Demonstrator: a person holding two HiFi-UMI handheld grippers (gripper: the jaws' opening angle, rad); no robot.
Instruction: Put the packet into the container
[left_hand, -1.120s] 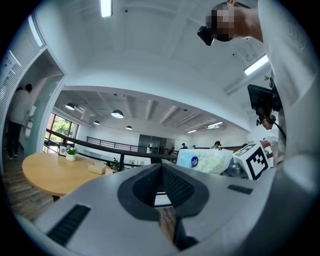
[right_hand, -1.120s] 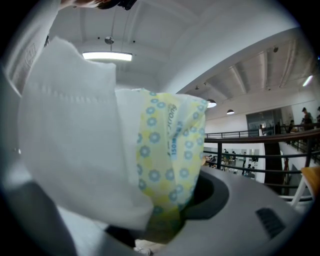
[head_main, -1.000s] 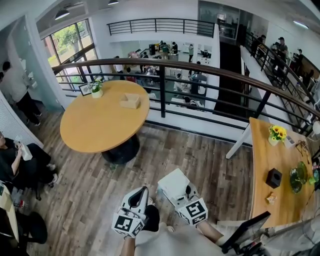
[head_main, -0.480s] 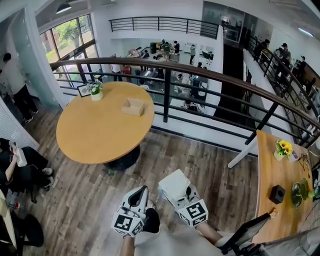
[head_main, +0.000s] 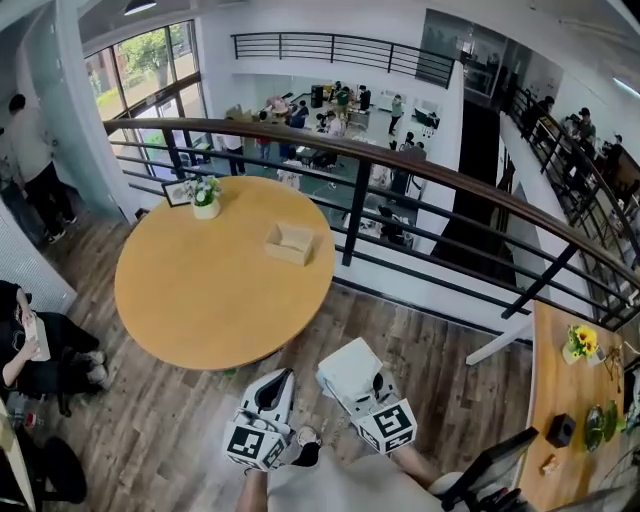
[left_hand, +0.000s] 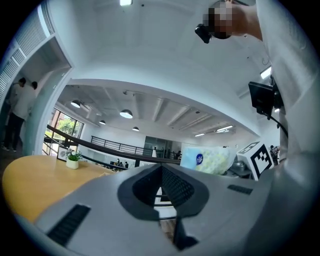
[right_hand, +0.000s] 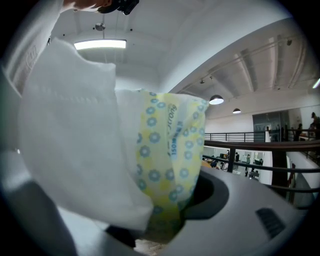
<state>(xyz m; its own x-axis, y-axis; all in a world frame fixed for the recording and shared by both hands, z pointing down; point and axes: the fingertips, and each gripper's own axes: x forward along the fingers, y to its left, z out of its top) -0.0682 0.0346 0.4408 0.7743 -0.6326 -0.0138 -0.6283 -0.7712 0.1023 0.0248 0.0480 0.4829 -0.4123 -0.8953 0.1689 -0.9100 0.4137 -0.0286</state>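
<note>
While the left gripper (left_hand: 160, 172) hangs empty, jaws together, the right gripper (right_hand: 166, 202) clamps the packet (right_hand: 160, 145), long axis out along its jaws, container not identifiable.

Soft plastic packet (right_hand: 165, 165), white w/ a yellow panel of small blue flowers & blue print, is clamped upright in the right gripper (right_hand: 165, 225), filling left & centre of that gripper's view. In head view it's a pale block at lower centre, over wood floor. Left gripper view has it mid-right, w/ a round blue logo showing.
</note>
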